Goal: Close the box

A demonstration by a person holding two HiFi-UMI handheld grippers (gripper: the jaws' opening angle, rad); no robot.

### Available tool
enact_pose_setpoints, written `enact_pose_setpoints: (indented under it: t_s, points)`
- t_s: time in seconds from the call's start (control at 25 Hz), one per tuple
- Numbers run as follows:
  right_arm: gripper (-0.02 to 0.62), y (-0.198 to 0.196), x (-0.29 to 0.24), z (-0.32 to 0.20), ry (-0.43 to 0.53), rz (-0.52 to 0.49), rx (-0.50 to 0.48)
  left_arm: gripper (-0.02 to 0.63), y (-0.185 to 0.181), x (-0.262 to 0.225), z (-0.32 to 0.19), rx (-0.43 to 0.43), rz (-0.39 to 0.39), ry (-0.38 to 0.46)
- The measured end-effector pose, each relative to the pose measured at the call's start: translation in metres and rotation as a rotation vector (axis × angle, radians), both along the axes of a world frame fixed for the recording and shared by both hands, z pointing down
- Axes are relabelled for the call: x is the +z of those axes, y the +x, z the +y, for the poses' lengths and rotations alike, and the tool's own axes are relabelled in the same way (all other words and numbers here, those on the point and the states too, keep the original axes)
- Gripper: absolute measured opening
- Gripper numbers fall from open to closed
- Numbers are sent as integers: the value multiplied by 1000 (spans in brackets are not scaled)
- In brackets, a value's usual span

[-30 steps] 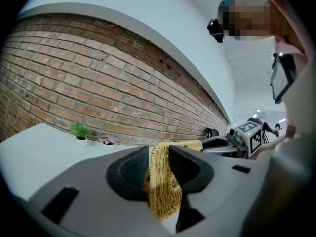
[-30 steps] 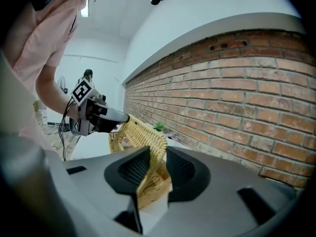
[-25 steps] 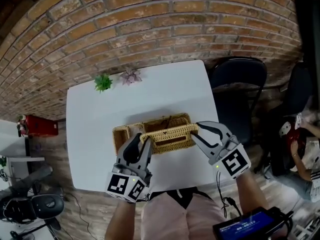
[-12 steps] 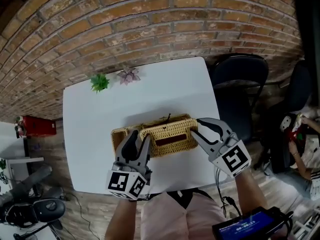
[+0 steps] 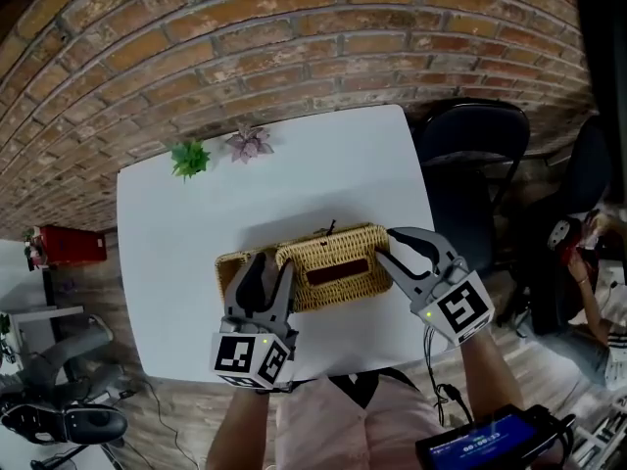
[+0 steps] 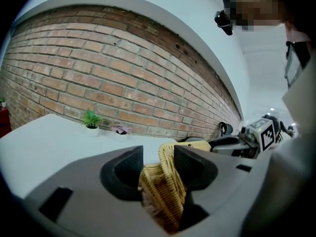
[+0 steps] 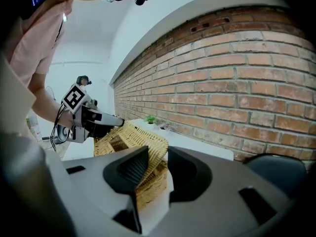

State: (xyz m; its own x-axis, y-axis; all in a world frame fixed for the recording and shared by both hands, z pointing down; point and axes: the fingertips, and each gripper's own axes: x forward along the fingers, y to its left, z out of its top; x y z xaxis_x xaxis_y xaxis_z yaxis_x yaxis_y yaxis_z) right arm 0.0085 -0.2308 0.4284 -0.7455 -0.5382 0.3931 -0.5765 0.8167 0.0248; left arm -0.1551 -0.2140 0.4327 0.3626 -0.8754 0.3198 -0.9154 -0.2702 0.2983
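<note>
A woven wicker box (image 5: 235, 267) stands on the white table (image 5: 176, 223), its long side running left to right. Its hinged lid (image 5: 333, 262) lies nearly flat over the box. My left gripper (image 5: 272, 264) is at the lid's left front corner. Its jaws have just been opening, and the lid's rim (image 6: 170, 181) stands loosely between them. My right gripper (image 5: 385, 245) is shut on the lid's right end, and the wicker edge (image 7: 148, 154) is pinched between its pads.
Two small potted plants (image 5: 191, 157) (image 5: 250, 143) stand at the table's far edge by the brick wall (image 5: 294, 37). A black chair (image 5: 470, 164) is to the right of the table. A red object (image 5: 69, 246) sits on the floor at left.
The lid has come down from a raised tilt to almost flat on the box. Both grippers sank with it. The left jaws have spread apart around the rim.
</note>
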Motion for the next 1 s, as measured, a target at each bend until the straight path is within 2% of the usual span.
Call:
enact_pose_setpoints:
  t_s: [0.52, 0.8, 1.0]
  points:
    - [120, -1, 30, 1, -60, 57, -12, 199, 1, 1, -5, 14, -34, 1]
    - [120, -6, 23, 2, -48, 28, -2, 199, -1, -4, 0, -3, -21, 6]
    - [126, -12, -14, 4, -17, -47, 41, 199, 1, -40, 7, -28, -16, 72]
